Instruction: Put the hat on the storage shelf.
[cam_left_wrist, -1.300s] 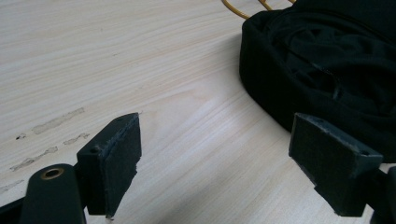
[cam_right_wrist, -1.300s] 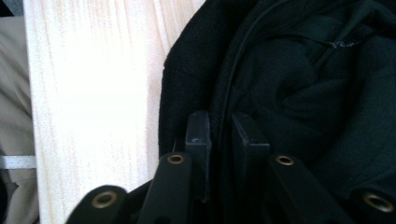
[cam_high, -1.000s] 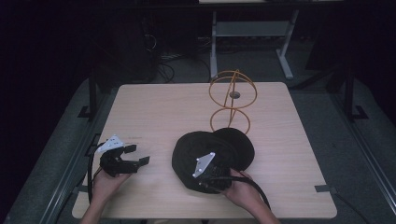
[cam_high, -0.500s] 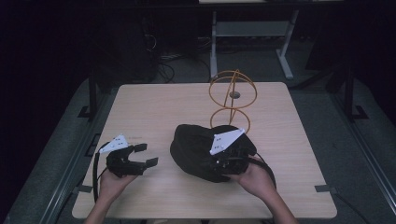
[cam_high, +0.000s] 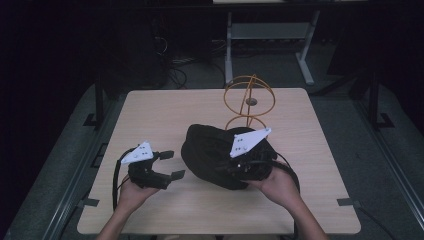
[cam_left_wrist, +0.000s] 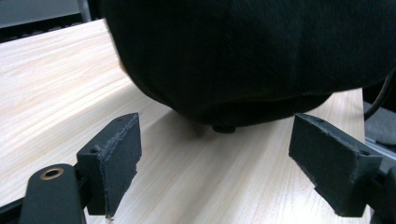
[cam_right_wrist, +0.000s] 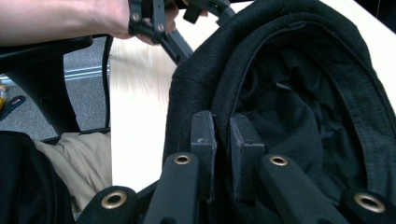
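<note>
The right gripper, still clamped on the black cap's rim, has lifted it higher, its lining showing, while the left gripper gapes empty.

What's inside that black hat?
Inside the black hat, dark crumpled lining and a stitched inner band show. The right claw pinches its rim. Deeper in, the crown is too dark to tell.

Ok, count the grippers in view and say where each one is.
2. The left gripper hovers open over the table's near-left part, beside the black cap. The right gripper is shut on the cap's rim, near-centre of the table.
</note>
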